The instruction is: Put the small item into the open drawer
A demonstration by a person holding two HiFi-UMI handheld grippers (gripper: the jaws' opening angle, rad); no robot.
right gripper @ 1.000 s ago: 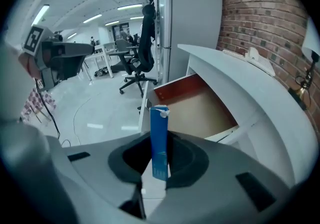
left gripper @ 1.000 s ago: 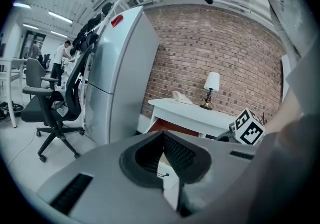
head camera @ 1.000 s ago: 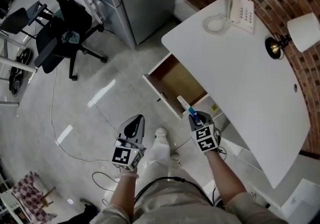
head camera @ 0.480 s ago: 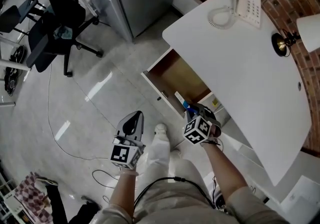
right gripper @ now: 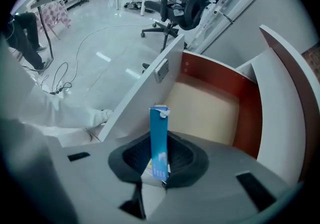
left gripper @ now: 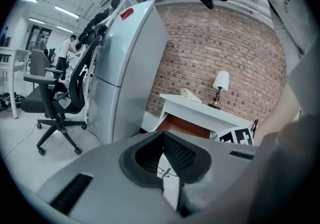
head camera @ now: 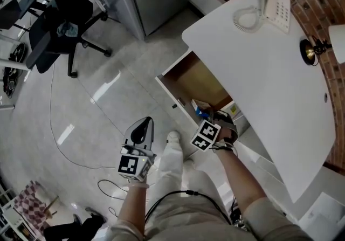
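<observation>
While our right hand-held gripper pinches the slim blue carton by one end, we judge it light, stiff, crushable.

The right hand-held gripper has moved left and farther away, from just in front of the right end of the drawer front to a spot over the drawer's near right corner. It has also rolled. Its marker cube, which earlier faced straight up, now tilts toward the left. The small blue box in its jaws, earlier beside the right end of the front panel, now hangs past that panel. It sits above the pale drawer bottom, and its far end points into the drawer.
</observation>
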